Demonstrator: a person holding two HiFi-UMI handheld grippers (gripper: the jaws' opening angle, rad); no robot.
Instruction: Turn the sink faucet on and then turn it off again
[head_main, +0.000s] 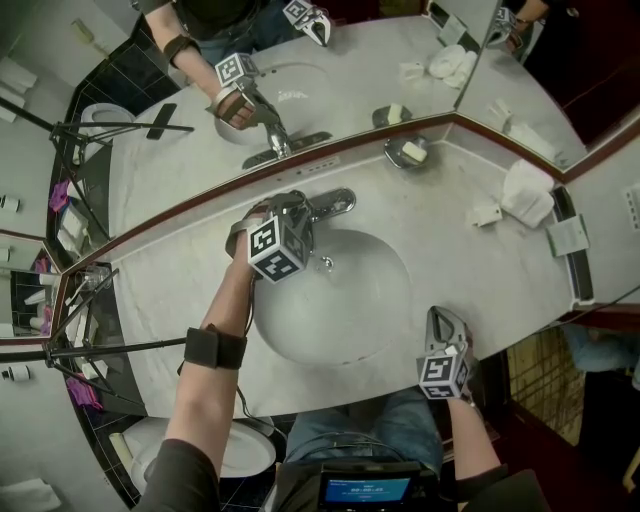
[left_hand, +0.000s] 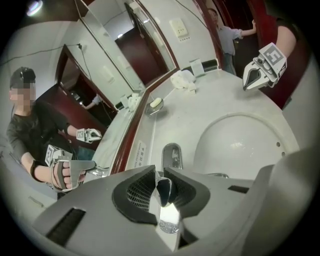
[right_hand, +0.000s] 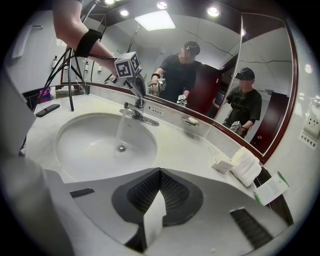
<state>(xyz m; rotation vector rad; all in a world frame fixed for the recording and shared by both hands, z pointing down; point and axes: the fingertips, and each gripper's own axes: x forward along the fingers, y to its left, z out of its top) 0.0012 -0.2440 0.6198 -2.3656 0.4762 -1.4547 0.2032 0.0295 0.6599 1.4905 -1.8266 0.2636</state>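
Water (right_hand: 121, 131) was seen running from the faucet (right_hand: 136, 111); turn-off was judged outstanding. Its lever (left_hand: 166, 194) was gripped by the left gripper (left_hand: 161, 185); the right gripper (right_hand: 155, 200) was closed, empty.

We look steeply down from the head onto the pale marble counter (head_main: 150, 295) and round white sink basin (head_main: 350, 300), which both gripper views share: the left gripper (head_main: 304, 212) view sits close against the chrome faucet (head_main: 338, 202), facing along the counter, while the right gripper (head_main: 441, 316) view looks from the front edge across the basin to the mirror (right_hand: 210, 60).
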